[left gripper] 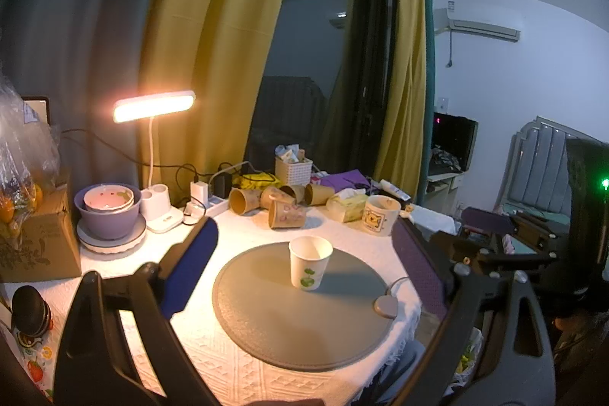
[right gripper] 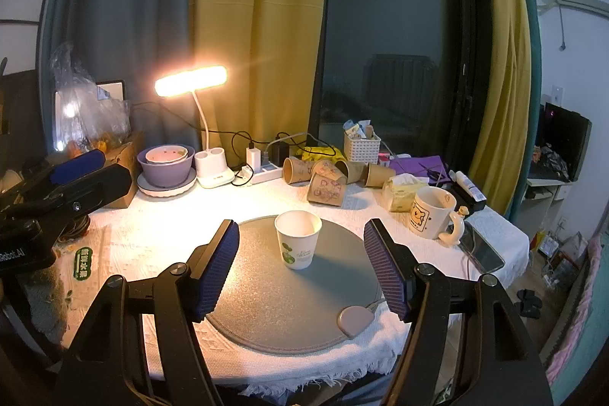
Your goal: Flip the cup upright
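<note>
A white paper cup [left gripper: 309,263] with a green print stands upright, mouth up, on the round grey mat [left gripper: 266,322]. It also shows in the right wrist view [right gripper: 297,244], on the far half of the mat [right gripper: 274,307]. My left gripper [left gripper: 304,246] is open and empty, its blue pads wide apart, near the table's front. My right gripper [right gripper: 300,261] is open and empty; the cup stands between and beyond its fingers, apart from both pads. The left gripper [right gripper: 76,170] shows at the left of the right wrist view.
Several brown paper cups [right gripper: 327,177] lie on their sides at the back. A white bear mug [right gripper: 432,212], tissue pack [right gripper: 403,193], white basket [right gripper: 361,147], lit desk lamp [right gripper: 190,80], stacked purple bowls [right gripper: 167,166], power strip [right gripper: 262,170] and phone [right gripper: 483,252] stand around the mat.
</note>
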{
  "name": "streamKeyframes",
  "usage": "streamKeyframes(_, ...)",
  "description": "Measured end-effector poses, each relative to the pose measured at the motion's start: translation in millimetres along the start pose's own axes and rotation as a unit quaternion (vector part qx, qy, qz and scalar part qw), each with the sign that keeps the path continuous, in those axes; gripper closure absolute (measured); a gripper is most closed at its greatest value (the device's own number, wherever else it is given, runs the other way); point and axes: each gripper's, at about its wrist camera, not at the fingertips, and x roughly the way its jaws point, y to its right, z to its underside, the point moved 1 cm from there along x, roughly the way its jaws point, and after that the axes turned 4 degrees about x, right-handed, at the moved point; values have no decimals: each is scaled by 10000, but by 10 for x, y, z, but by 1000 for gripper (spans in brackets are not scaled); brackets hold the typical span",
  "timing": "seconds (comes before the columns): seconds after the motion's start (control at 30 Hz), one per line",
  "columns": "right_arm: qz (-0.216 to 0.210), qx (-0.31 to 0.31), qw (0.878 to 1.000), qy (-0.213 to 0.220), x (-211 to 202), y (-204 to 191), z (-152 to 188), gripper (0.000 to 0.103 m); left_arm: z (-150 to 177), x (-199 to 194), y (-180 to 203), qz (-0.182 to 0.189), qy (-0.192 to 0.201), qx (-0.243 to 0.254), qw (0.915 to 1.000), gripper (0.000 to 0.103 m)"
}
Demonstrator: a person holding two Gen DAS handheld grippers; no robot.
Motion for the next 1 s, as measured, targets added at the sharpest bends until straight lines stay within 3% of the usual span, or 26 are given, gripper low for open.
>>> streamKeyframes(1.0, -2, -4, 10000, -13, 18, -14, -3, 32, 6, 25, -1, 80, -4, -30, 10000, 9)
